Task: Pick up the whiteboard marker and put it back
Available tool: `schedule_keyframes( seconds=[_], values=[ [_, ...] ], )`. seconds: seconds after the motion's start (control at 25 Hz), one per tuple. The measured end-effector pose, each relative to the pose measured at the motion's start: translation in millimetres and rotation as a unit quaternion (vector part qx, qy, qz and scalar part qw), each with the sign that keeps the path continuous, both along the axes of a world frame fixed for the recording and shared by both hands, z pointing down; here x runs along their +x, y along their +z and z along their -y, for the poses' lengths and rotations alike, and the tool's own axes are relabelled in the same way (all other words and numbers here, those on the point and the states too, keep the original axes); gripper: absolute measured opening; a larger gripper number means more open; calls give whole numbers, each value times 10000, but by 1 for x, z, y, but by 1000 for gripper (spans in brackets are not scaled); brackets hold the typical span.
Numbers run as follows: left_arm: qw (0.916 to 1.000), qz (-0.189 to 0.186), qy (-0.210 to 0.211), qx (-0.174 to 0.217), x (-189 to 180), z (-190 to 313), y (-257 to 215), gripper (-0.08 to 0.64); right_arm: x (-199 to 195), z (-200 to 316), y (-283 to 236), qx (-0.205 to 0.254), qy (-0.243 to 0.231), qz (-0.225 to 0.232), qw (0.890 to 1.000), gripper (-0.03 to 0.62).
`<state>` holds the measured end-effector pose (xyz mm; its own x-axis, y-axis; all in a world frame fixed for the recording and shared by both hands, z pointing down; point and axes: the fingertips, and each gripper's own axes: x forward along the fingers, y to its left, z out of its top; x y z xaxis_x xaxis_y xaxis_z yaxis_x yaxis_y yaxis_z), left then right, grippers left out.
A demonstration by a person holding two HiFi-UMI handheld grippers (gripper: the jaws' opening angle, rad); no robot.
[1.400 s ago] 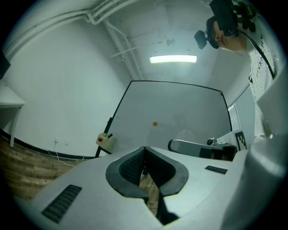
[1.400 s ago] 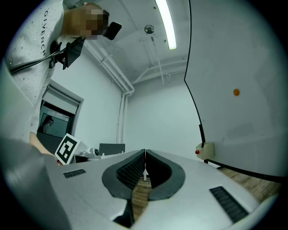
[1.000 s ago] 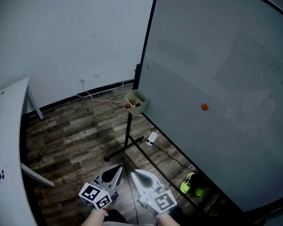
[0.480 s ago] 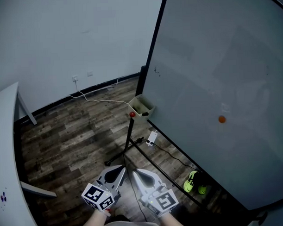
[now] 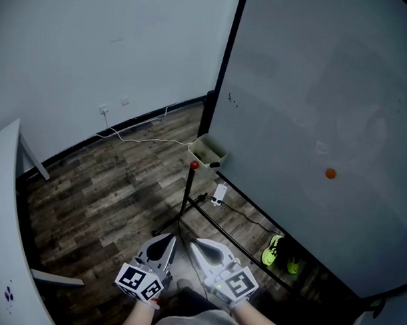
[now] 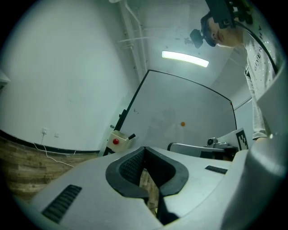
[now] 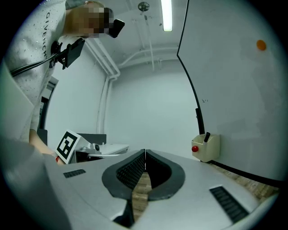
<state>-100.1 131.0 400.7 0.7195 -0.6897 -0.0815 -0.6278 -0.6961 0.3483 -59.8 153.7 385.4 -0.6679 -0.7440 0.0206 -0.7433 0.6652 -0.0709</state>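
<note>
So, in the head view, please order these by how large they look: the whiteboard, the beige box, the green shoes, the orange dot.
1. The whiteboard, by far.
2. The beige box and the green shoes look about alike; I would not rank them.
3. The orange dot, smallest.

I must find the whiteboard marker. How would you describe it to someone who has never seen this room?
Find the big whiteboard standing on the wooden floor; a small beige box sits at its lower corner near the wall. The marker is the dark slim stick poking out of that box, unlike the round red knob on its side.
</note>
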Motion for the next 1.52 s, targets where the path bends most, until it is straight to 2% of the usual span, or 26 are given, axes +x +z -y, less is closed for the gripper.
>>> schedule_keyframes(
  seconds=[0.16, 0.52, 1.08, 1.52],
  values=[
    [9999, 30, -95, -12, -4, 17, 3, 15, -2, 20, -9, 145, -62, 67, 9999, 18],
    [9998, 166, -14, 80, 24, 78, -2, 15, 10, 79, -10, 560, -161, -157, 9982, 18],
    [9996, 183, 166, 99, 67, 169, 4, 15, 54, 167, 0, 478, 90, -179, 9987, 20],
    [9996, 218, 194, -64, 94, 204, 16, 15, 93, 203, 11, 314, 256, -165, 9990, 20]
  ],
)
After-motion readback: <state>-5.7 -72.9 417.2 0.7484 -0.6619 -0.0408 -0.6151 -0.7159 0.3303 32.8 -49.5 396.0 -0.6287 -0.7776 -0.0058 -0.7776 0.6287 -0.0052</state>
